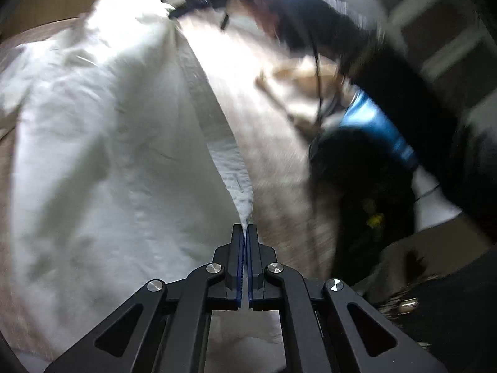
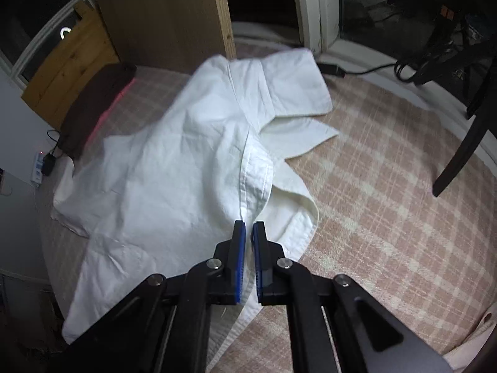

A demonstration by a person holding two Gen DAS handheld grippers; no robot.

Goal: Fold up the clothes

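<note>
From your left wrist, your left gripper (image 1: 247, 233) has its jaws shut tight on a thin pinch of the white shirt (image 1: 108, 155). The cloth runs up from the jaws in a tight ridge, so you seem to be lifting that edge to fold it over. The shirt looks soft and crinkly, like cotton, with a stitched seam down the middle. This view is blurry. A dark sleeve (image 1: 403, 93) with a blue band is on the right side, and I cannot tell what it is doing.

From your right wrist, your right gripper (image 2: 249, 233) has its jaws closed on the shirt's thick stitched front strip, probably to hold that side while the other side lifts. The white shirt (image 2: 174, 161) lies spread and rumpled on the bed (image 2: 388, 192), which has a pink and cream checked cover that looks a bit fuzzy. The collar end lies far from you, near a wooden board (image 2: 161, 15). A dark pillow (image 2: 96, 105) sits at the left.
</note>
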